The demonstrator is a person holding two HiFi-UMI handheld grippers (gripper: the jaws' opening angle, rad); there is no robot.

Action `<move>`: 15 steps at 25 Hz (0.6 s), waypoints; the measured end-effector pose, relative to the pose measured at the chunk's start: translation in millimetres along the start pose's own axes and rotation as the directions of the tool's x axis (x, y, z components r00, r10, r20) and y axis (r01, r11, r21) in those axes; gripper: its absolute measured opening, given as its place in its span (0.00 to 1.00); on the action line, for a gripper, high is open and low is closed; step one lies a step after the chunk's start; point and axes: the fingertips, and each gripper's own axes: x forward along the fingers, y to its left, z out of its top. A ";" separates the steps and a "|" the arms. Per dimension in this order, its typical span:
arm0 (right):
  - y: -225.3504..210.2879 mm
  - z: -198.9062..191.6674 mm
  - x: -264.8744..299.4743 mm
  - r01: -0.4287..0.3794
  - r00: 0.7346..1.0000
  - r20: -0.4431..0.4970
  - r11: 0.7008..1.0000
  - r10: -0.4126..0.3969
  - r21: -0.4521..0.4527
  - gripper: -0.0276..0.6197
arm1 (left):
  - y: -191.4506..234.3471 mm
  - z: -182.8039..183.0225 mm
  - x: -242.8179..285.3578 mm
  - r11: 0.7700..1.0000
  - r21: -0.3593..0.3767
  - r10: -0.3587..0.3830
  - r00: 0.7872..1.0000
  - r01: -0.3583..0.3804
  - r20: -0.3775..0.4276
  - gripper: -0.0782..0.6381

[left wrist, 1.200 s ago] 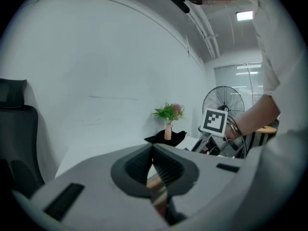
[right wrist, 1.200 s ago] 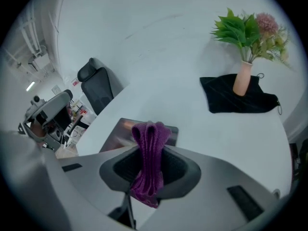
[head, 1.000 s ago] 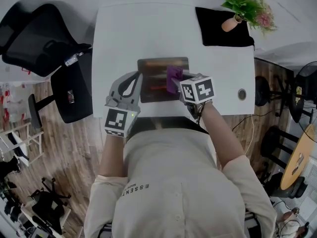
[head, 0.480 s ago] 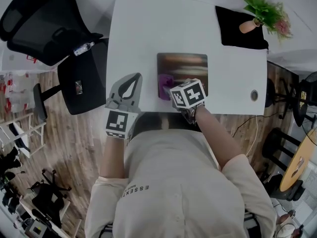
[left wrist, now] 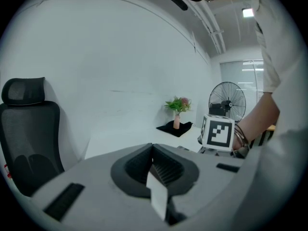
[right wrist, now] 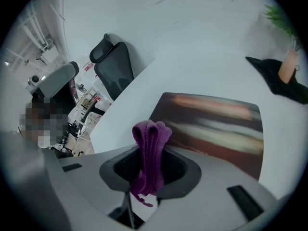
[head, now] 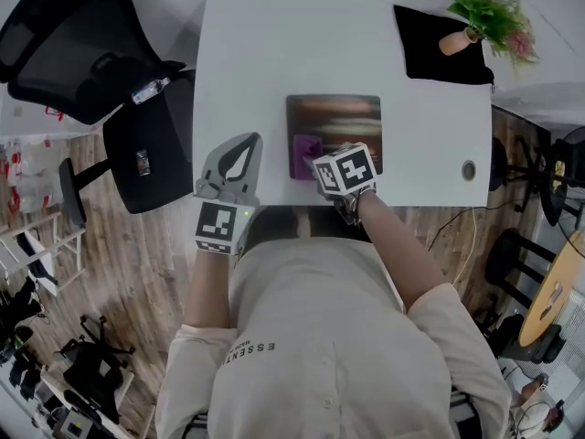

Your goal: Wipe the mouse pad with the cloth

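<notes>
The left hand-held gripper (head: 239, 154) is held over the near edge of the white bench (head: 256, 53), clear of the mouse pad (head: 335, 117) and to its left. In the left gripper view its jaws are seen drawn together with nothing between them. From this hand-held gripper the pad lies to the right and slightly ahead.

The right hand-held gripper (head: 315, 161) is clamped on the purple cloth (head: 303, 144), which is bunched into a fold and stands out beyond the jaws in the right gripper view (right wrist: 150, 143). In the head view the cloth is seen over the near left corner of the pad. Whether it is pressed against the surface cannot be settled from these views.

The pad is a dark rectangle with a streaked print, lying flat on the bench. Its long axis runs left to right across the person. From the right hand-held gripper (right wrist: 149, 162), most of the pad (right wrist: 216, 124) is spread ahead and to the right, and only a narrow strip is left on the cloth's left side.

The right hand-held gripper is judged the nearer and the working one, and the wiping is judged to be under way. A stroke to the right along the long axis is what the uncovered surface appears to call for. Far ahead and to the right, a potted plant (head: 484, 16) stands on a black mat (head: 430, 58), well apart from the pad.
</notes>
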 end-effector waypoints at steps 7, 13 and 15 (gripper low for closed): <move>-26.6 -13.5 -16.8 0.025 1.000 0.002 1.000 -0.025 0.014 0.21 | -20.7 8.4 18.2 1.000 0.016 -0.026 1.000 0.026 0.002 0.11; -53.7 -23.0 -32.3 0.062 0.998 -0.009 0.998 -0.062 0.013 0.21 | -41.5 16.6 35.3 0.998 0.041 -0.041 0.999 0.041 -0.005 0.11; -66.3 -27.1 -39.6 0.073 0.997 -0.002 0.997 -0.073 0.025 0.21 | -48.9 19.8 41.9 0.998 0.045 -0.047 0.999 0.047 -0.004 0.11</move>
